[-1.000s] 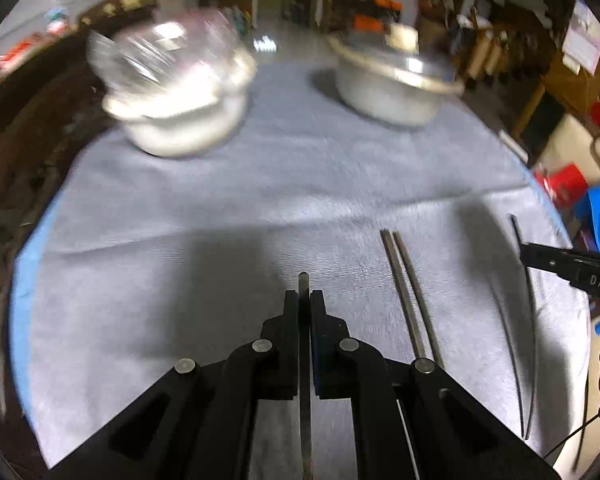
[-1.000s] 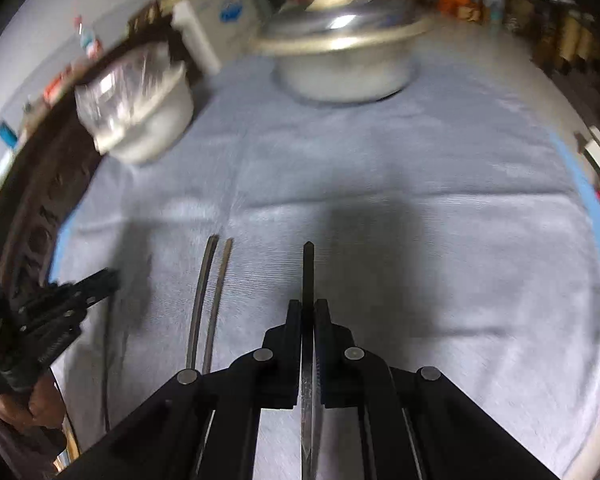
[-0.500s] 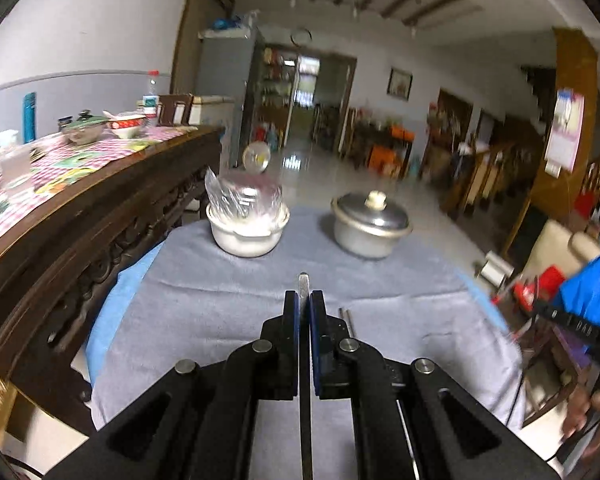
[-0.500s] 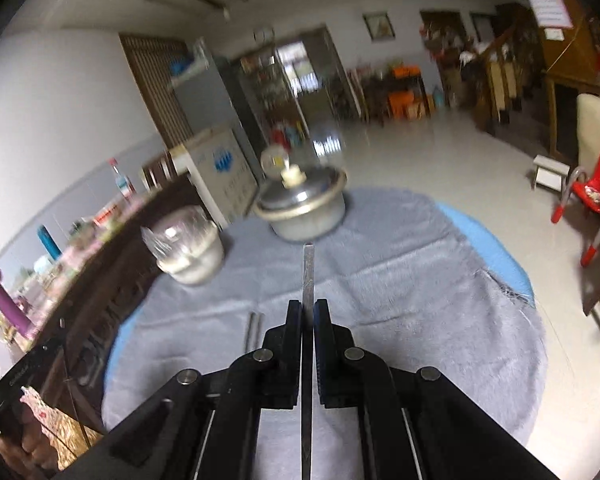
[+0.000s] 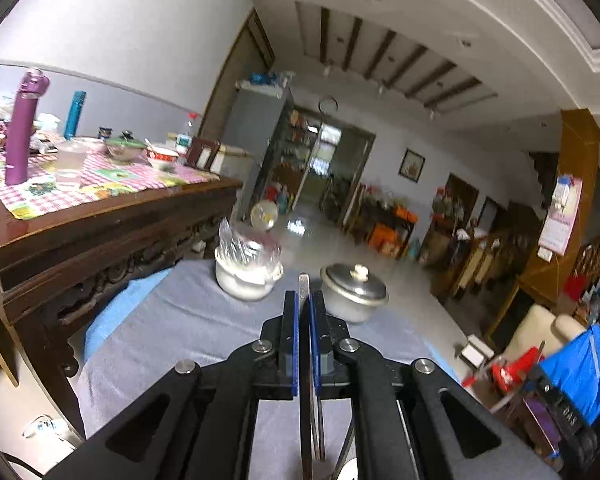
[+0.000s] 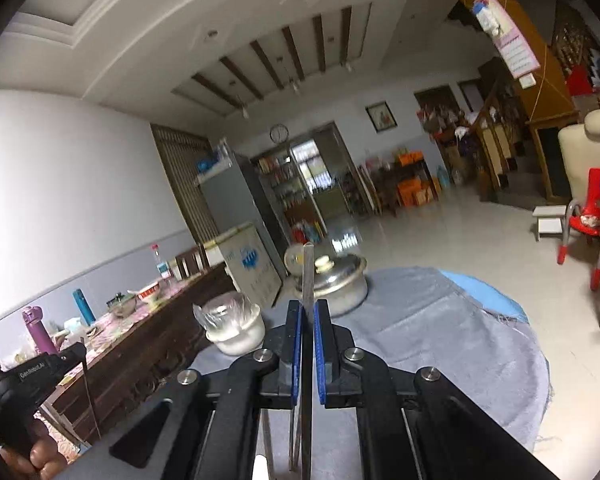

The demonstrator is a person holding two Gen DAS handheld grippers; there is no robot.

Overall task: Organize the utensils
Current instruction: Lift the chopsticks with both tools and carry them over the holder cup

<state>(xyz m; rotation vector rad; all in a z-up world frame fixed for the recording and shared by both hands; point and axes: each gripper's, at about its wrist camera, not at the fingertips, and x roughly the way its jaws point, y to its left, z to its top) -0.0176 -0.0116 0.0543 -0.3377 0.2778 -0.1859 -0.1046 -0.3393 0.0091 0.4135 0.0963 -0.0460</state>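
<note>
While a grey cloth (image 5: 172, 320) is covering the round table (image 6: 488, 292) in a cluttered living room, a lidded metal pot (image 5: 352, 292) and a white bowl (image 5: 244, 280) are sitting at its far side. Each gripper, left (image 5: 304, 312) and right (image 6: 308, 320), is pinching a metal chopstick (image 5: 304, 284), the other chopstick (image 6: 308, 272) likewise pointing away toward the pot, long axis along the fingers.

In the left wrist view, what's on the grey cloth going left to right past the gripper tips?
White bowl covered in plastic wrap → thin metal strip clamped in the left gripper → lidded metal pot.
</note>
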